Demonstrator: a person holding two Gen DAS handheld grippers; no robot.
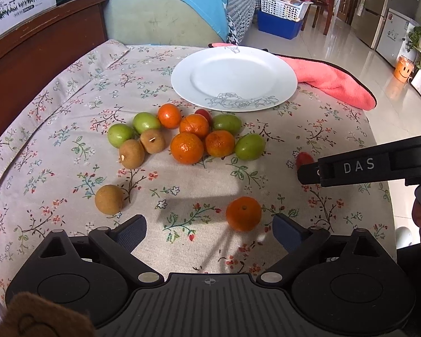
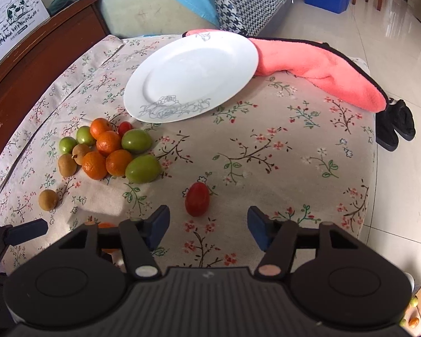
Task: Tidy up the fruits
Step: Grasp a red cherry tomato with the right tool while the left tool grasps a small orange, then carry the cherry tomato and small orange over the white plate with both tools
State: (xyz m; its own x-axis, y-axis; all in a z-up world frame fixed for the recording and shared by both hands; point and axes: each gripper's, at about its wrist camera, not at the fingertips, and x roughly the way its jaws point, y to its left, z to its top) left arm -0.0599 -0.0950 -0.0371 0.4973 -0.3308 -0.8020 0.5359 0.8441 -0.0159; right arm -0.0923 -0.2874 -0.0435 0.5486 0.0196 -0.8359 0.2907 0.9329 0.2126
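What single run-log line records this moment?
left gripper: open, near orange | right gripper: open, near red fruit | plate: empty

We see a lone orange mandarin (image 1: 243, 213) just ahead of the left fingers (image 1: 287, 231), nearer the right one, a red cherry tomato (image 2: 197, 198) just ahead between the right fingers (image 2: 160, 223), mixed fruit pile (image 1: 182, 134) further ahead, white plate (image 1: 233, 56) beyond, empty

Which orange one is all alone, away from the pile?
The orange fruit nearest the left tool. The other four oranges sit bunched in the pile near the plate.
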